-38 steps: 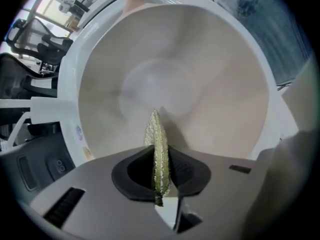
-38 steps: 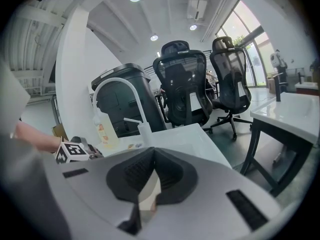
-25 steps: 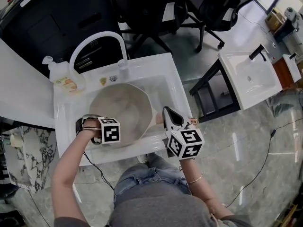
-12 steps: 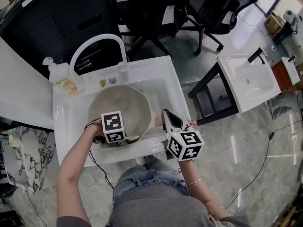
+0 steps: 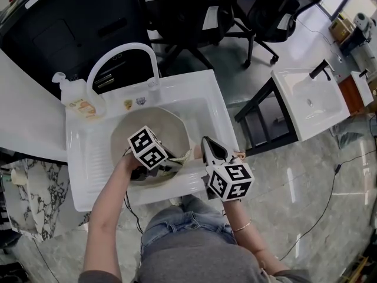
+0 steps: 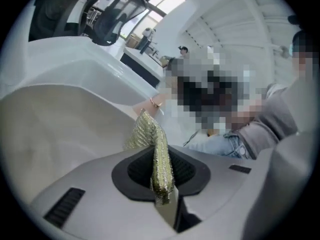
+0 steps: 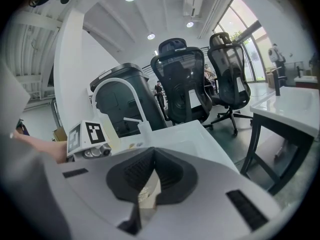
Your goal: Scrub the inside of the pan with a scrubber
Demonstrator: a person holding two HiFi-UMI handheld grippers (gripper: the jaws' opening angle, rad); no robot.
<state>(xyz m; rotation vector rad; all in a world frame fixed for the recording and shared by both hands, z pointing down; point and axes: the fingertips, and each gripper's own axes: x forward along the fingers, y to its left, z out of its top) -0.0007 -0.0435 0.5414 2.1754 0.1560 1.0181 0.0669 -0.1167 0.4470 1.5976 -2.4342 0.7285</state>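
Cream-beige pan (image 5: 154, 128), glossy white sink (image 5: 188, 82) and white tap (image 5: 122, 46). The scrubber (image 6: 156, 156) is a glittering gold-green metallic weave. The left gripper (image 6: 162, 186) is pale grey with black ribbed pads, and the right gripper (image 7: 147, 196) has the same grey and black. Each marker cube (image 5: 148, 148) is white with bold black square patterns. The floor (image 5: 306, 187) is shiny grey marble with paler veins, the person's jeans (image 5: 177, 220) are faded blue, and the office chairs (image 5: 271, 10) are black.
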